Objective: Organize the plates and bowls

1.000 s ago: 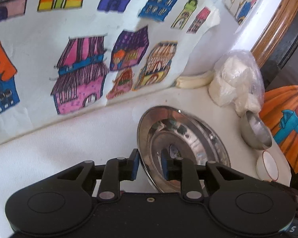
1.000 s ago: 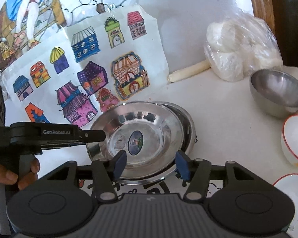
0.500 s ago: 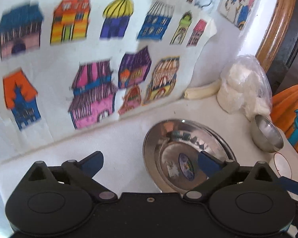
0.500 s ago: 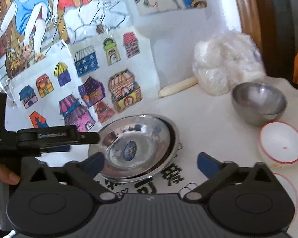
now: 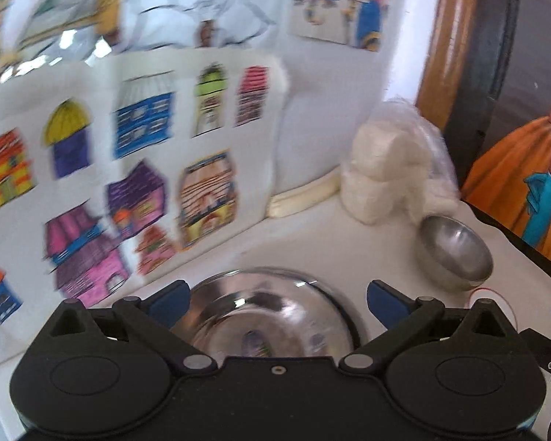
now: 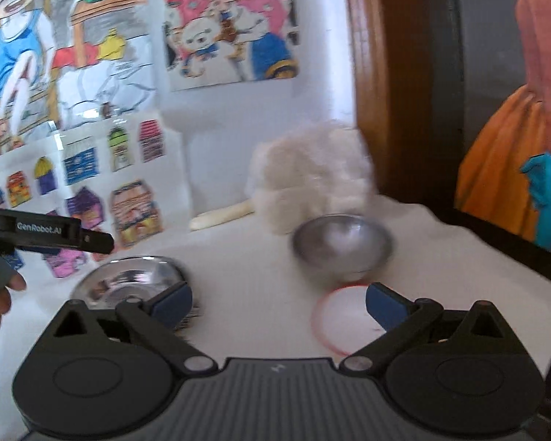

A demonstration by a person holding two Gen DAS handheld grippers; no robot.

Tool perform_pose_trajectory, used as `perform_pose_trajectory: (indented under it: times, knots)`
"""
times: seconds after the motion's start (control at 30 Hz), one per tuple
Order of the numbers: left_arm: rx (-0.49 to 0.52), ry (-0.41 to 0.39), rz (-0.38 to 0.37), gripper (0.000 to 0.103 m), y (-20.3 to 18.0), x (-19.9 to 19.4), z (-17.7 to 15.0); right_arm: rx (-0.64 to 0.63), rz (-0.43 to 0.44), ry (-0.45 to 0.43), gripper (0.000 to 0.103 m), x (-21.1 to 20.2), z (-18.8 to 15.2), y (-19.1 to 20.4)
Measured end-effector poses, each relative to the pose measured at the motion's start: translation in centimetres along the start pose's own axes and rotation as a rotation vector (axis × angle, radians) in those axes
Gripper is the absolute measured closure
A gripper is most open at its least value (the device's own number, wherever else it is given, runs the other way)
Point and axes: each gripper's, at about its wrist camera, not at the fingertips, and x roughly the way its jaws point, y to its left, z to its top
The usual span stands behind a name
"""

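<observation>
left gripper [image 5: 277,303] fingers spread wide, just opened, nothing clamped; the steel plates [image 5: 272,316] rest stacked on the white table [image 5: 312,246] below the gap. right gripper [image 6: 279,303] fingers likewise wide, just opened, empty. right of the plates stands a steel bowl [image 6: 341,244], a red-rimmed white bowl [image 6: 343,318] just before it.

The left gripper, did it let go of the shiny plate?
Yes. The left gripper has opened and pulled back from the steel plate, which lies below the house drawings.

White wall [image 6: 238,139] with coloured drawings [image 5: 139,169]
</observation>
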Motion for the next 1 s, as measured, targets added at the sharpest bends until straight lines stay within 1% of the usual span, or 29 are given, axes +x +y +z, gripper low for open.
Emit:
perform_pose_trajectory:
  times: [0.2, 0.37, 0.5, 0.57, 0.67, 0.73, 0.83, 0.93, 1.0]
  knots:
    - [0.036, -0.009, -0.044, 0.001, -4.3, 2.2, 1.5, 0.05, -0.058, 0.012, 0.0, 0.7, 0.2, -4.3]
    - [0.039, -0.008, -0.102, 0.001, -7.9, 5.5, 2.4, 0.137, -0.091, 0.029, 0.0, 1.9, 0.9, -7.2]
    - [0.058, 0.012, -0.127, 0.001, -10.0, 8.6, 2.8, 0.204, -0.114, 0.034, 0.0, 3.8, 1.3, -9.0]
    - [0.054, 0.034, -0.127, 0.001, -10.7, 10.2, 2.9, 0.238, -0.119, 0.046, 0.0, 4.9, 1.4, -9.7]
    - [0.021, 0.058, -0.13, 0.001, -11.0, 12.2, 3.0, 0.276, -0.121, 0.068, 0.0, 7.0, 1.7, -10.9]
    - [-0.002, 0.067, -0.143, 0.001, -11.0, 13.2, 3.0, 0.292, -0.14, 0.081, 0.0, 8.1, 1.8, -11.4]
    - [-0.012, 0.079, -0.165, 0.001, -11.2, 14.5, 2.7, 0.281, -0.175, 0.1, 0.002, 9.3, 2.0, -11.3]
    - [-0.015, 0.087, -0.159, 0.001, -11.4, 15.4, 2.7, 0.275, -0.17, 0.101, 0.004, 10.1, 2.1, -11.1]
    - [-0.023, 0.091, -0.161, 0.001, -11.4, 15.8, 2.6, 0.275, -0.161, 0.107, 0.008, 10.5, 2.1, -11.0]
